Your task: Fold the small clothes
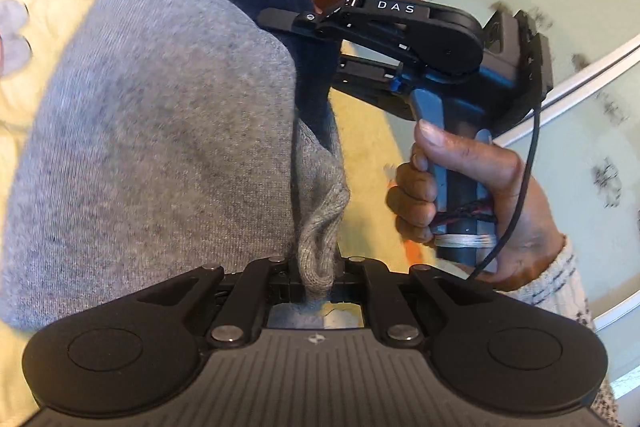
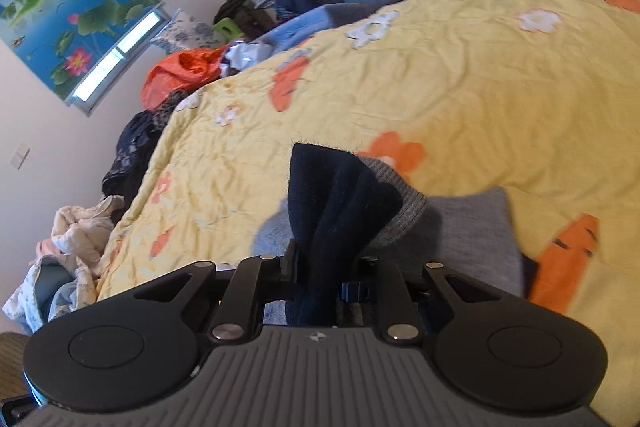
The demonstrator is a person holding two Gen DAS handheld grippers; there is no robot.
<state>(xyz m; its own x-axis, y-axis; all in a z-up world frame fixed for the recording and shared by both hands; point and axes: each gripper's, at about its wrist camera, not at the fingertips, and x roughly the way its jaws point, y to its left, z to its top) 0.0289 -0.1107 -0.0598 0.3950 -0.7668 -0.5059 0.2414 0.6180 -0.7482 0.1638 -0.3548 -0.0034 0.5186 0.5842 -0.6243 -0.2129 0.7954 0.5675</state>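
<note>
While the grey knit garment (image 1: 160, 131) is hanging stretched above the yellow flowered bedspread (image 2: 460, 75), the left tongs (image 1: 316, 279) are pinching a bunched grey edge tight. The right tongs (image 2: 324, 275), gripped by the person's right hand (image 1: 460, 195), are clamping the garment's dark navy part (image 2: 340, 203).
</note>
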